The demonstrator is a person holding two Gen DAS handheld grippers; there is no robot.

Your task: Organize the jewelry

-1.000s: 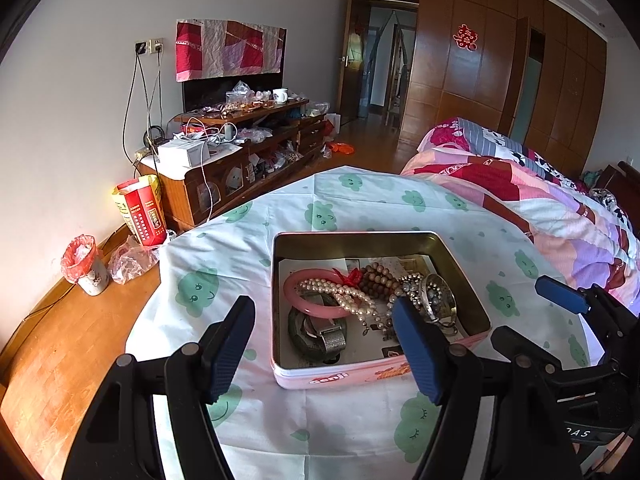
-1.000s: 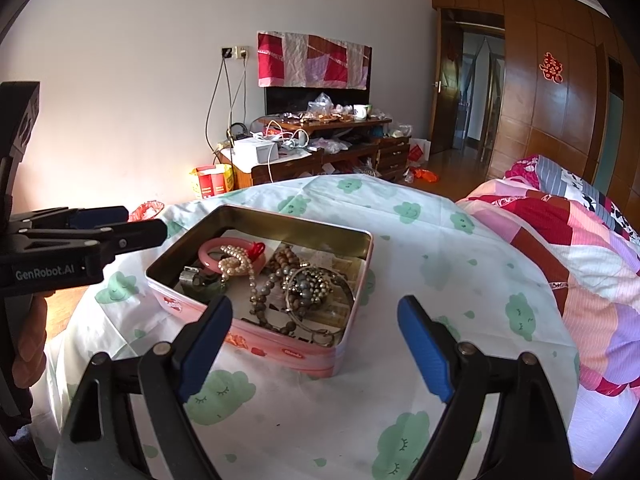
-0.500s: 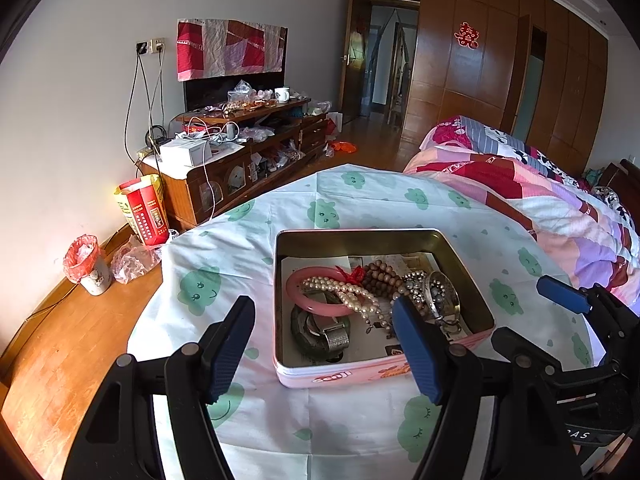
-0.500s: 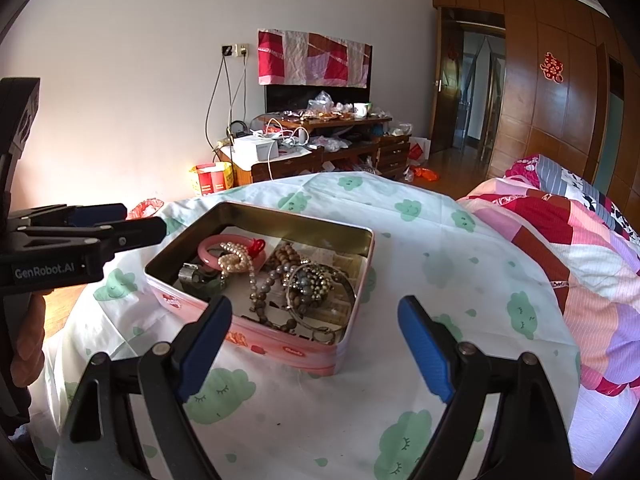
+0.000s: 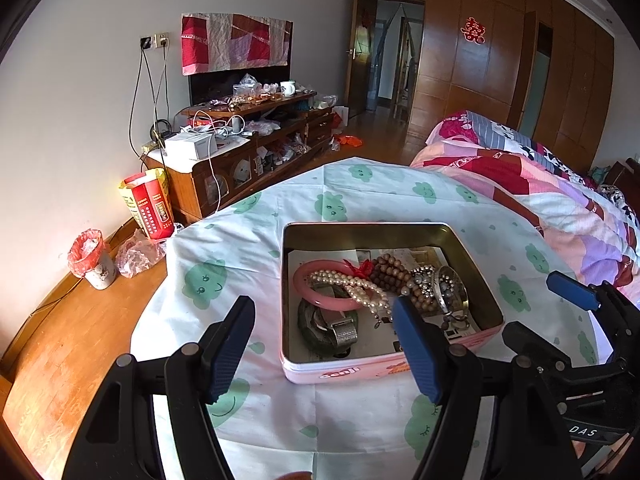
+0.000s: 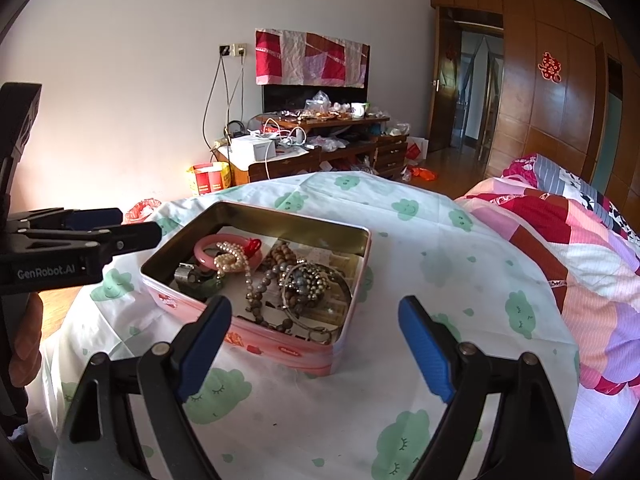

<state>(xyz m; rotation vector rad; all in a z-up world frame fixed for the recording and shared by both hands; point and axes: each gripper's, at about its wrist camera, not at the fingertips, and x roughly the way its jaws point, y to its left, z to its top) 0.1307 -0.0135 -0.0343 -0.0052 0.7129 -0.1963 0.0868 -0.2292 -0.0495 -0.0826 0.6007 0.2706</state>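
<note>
Bedroom clutter sits far back along the wall, so my working ground is just the round tabletop (image 5: 248, 248) under its cloud-print cloth, with the bed (image 6: 568, 240) close on one side. Centred on that cloth is the tin (image 5: 344, 368), lid off and open side up, which gives both cameras a clear look down into it. All the jewelry I can find lies inside it in one heap: a pink bangle (image 5: 304, 280) with a pearl string (image 5: 352, 286) draped across it, brown wooden beads (image 5: 390, 274) tangled with silvery bracelets (image 6: 308, 280), and a watch (image 5: 340, 326) towards the near wall. I see no pieces lying out on the cloth. That fits either a jumble waiting to be sorted or pieces already gathered into their box; I cannot settle which. I hold the left tongs (image 5: 324, 344) low at the tin's near edge, blue pads spread wide and gripping nothing. The right tongs (image 6: 316, 348) hang at the tin's corner, equally wide and empty, angled so the two tools come at the box from different sides without crossing. A lined paper under the pile will probably slide if a chain is dragged.
</note>
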